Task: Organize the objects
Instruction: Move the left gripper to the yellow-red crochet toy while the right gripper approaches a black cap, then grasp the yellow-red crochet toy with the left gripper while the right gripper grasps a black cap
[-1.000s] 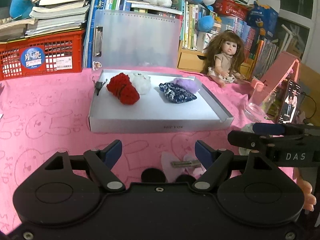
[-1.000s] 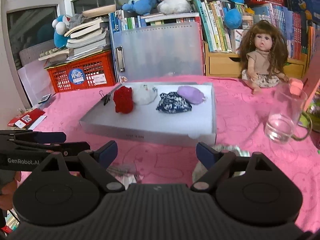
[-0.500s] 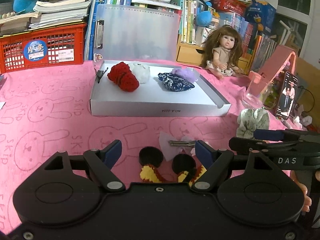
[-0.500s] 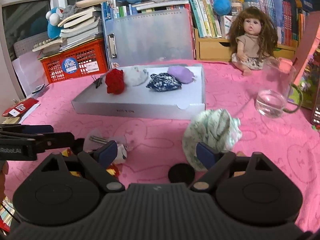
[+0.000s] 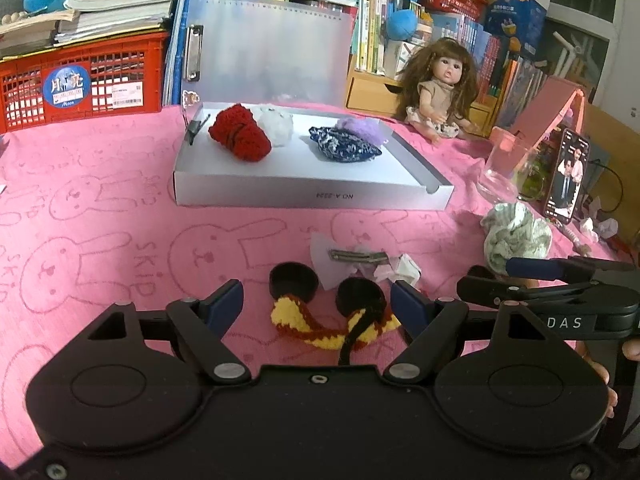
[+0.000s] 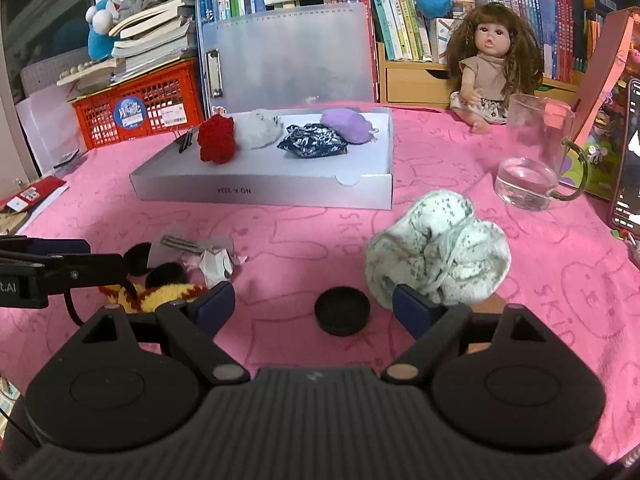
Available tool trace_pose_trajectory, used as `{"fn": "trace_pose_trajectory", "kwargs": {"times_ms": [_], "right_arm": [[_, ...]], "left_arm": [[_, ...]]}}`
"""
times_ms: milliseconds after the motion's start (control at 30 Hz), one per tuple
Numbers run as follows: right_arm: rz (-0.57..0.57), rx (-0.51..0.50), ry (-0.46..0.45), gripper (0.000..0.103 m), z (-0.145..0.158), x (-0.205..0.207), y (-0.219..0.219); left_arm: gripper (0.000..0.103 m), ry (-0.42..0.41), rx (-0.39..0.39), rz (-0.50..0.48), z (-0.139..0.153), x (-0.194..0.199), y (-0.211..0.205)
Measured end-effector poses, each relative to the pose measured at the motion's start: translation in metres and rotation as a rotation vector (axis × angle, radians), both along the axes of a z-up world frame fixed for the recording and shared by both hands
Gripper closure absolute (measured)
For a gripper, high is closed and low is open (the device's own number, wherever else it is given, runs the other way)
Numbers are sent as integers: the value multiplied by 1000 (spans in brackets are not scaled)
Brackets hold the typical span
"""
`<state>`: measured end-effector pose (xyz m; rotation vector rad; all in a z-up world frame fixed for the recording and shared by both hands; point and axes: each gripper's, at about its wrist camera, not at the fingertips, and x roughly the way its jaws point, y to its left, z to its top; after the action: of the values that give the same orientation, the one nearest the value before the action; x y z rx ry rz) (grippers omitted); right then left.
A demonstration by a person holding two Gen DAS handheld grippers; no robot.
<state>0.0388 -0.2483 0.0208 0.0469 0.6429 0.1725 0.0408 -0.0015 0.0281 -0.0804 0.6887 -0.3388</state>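
Left wrist: left gripper (image 5: 316, 304) spread wide, empty, over yellow-black knit piece (image 5: 332, 320) at lower centre; tray (image 5: 312, 196) holds four items. Right wrist: right gripper (image 6: 314, 306) gaping, empty, by mint scrunchie (image 6: 438, 256), centre right. Both left to box.

I am reading "SKIP" on the pink rabbit-print tablecloth (image 5: 120, 216), upside-down "NO.A-2224" on the grey tray (image 5: 335, 197) front wall, "DAS" on my right gripper (image 5: 492, 280) body, Chinese characters on the red crate (image 5: 64, 86) sticker.
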Motion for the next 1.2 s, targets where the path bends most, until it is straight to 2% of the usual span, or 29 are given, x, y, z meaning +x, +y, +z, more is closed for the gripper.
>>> {"fn": "trace_pose_trajectory", "kwargs": {"times_ms": [200, 600, 733, 867, 1200], "right_arm": [[-1, -1, 0, 13, -5, -3, -1], [9, -12, -6, 27, -9, -5, 3], [-3, -14, -10, 34, -10, -5, 2], [-10, -8, -12, 38, -10, -5, 1], [-11, -22, -16, 40, -10, -5, 2]], "left_arm": [[27, 23, -3, 6, -8, 3, -1], [38, 28, -14, 5, -14, 3, -3], [48, 29, -31, 14, -13, 4, -3], [56, 4, -10, 6, -11, 3, -7], [58, -18, 5, 0, -7, -2, -6]]}}
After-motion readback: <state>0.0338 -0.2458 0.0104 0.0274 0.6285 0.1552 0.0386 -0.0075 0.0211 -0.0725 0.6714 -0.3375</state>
